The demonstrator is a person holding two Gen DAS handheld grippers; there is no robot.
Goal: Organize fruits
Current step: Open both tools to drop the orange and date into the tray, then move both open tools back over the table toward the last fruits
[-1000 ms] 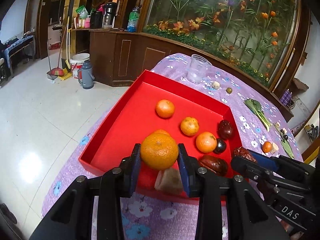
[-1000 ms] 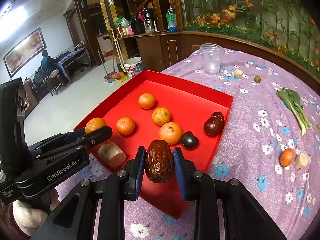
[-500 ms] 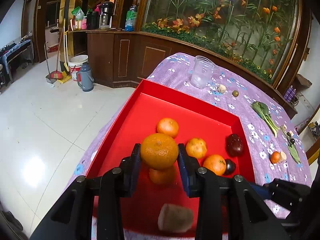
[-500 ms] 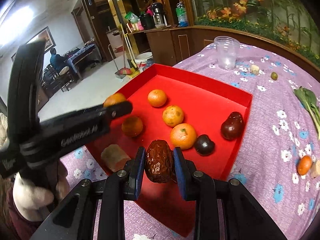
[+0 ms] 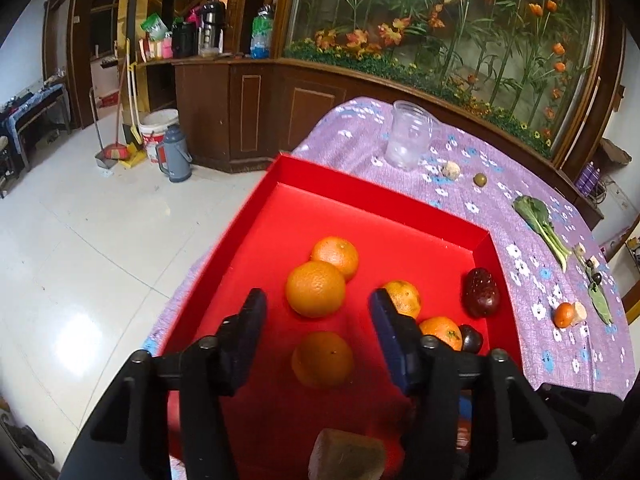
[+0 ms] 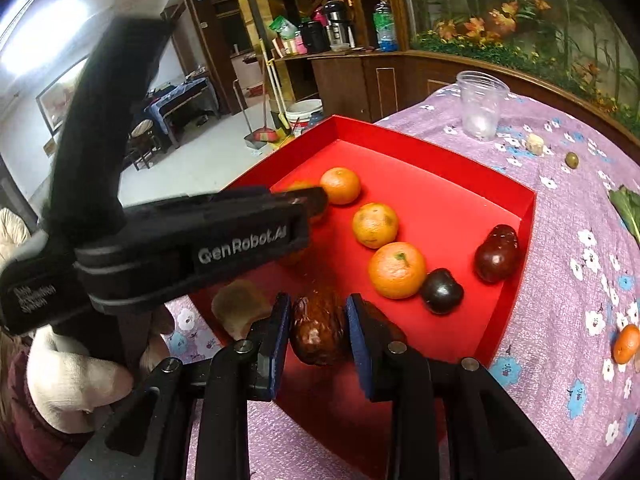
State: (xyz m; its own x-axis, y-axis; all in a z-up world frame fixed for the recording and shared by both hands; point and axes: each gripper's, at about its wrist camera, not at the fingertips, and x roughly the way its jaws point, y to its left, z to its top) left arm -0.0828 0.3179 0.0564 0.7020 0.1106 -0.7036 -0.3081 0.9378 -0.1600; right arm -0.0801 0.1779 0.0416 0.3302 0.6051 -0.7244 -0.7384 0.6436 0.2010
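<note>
Left tool [image 5: 316,316] agape, right tool [image 6: 318,330] clamped

Domestic living or dining room: tiled floor [image 5: 80,240], wooden cabinets [image 5: 248,120], planter window [image 5: 460,32], broom [image 5: 116,120], thermos [image 5: 174,156], floral-clothed table [image 5: 560,320].

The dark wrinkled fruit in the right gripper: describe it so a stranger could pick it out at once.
Start at the red tray on the purple flowered tablecloth, then go to its near edge. There the right gripper is shut on a brown date. Unlike the round oranges and the smooth dark plum on the tray floor, it is oblong, wrinkled, glossy brown, and clamped between blue pads.
</note>
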